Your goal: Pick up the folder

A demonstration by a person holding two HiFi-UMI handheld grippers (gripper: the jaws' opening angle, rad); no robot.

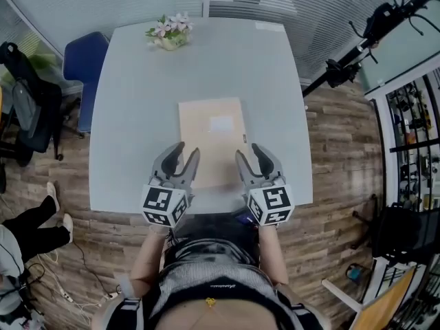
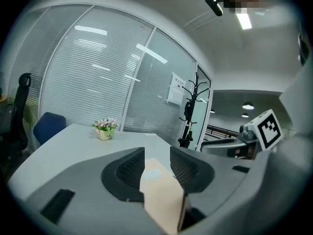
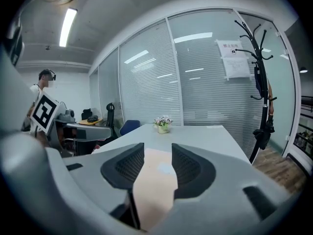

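A tan folder (image 1: 212, 139) with a pale label lies flat on the grey table (image 1: 130, 122), its near edge close to the table's front. My left gripper (image 1: 188, 150) hovers over the folder's near left edge, jaws apart. My right gripper (image 1: 247, 150) is at the near right edge, jaws also apart. In the left gripper view the folder (image 2: 161, 195) shows in the gap between the two dark pads, which do not press on it. The right gripper view shows the folder (image 3: 154, 180) the same way, lying in the gap untouched.
A small pot of flowers (image 1: 170, 33) stands at the table's far edge. A blue chair (image 1: 84, 64) and a black office chair (image 1: 27, 108) are to the left, a black coat stand (image 1: 371, 33) to the right. Another person's legs (image 1: 31, 222) show at lower left.
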